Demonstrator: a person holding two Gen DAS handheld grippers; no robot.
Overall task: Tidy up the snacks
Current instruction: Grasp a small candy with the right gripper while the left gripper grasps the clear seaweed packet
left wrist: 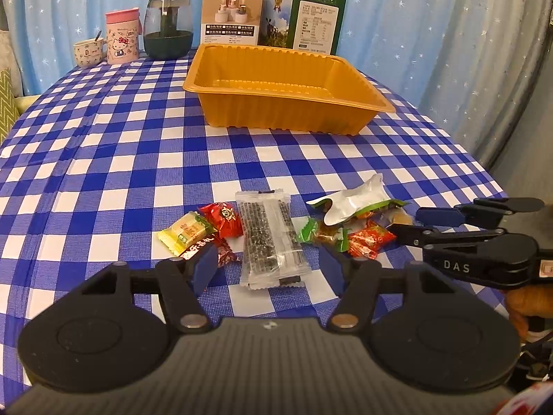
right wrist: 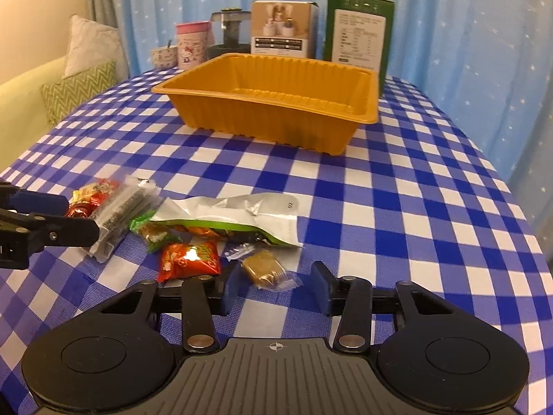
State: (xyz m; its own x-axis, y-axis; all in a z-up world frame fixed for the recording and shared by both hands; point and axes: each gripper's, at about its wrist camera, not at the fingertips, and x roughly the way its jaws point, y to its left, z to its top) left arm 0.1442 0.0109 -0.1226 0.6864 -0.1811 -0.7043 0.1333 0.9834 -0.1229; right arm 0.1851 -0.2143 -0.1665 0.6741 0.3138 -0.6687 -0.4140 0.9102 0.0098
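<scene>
Loose snacks lie in a cluster on the blue checked tablecloth, in front of an empty orange tray (left wrist: 276,91) (right wrist: 262,98). My left gripper (left wrist: 269,266) is open, low over the cloth. A clear-wrapped dark sesame bar (left wrist: 269,238) (right wrist: 124,214) lies between its fingers, and neither pad touches it. Left of the bar sit a yellow candy (left wrist: 186,231) and a red candy (left wrist: 221,219). My right gripper (right wrist: 276,288) (left wrist: 414,223) is open around a brown candy (right wrist: 264,266) in clear wrap, its pads not pressing. A red packet (right wrist: 190,259) (left wrist: 369,240) and a white-green bag (right wrist: 235,214) (left wrist: 356,200) lie nearby.
Along the table's far edge stand a small cup (left wrist: 88,52), a pink mug (left wrist: 122,36), a dark jar (left wrist: 168,27) and two boxes (left wrist: 231,17) (left wrist: 314,17). A starred blue curtain hangs behind. A sofa with cushions (right wrist: 79,86) is at the left. A hand (left wrist: 525,304) holds the right gripper.
</scene>
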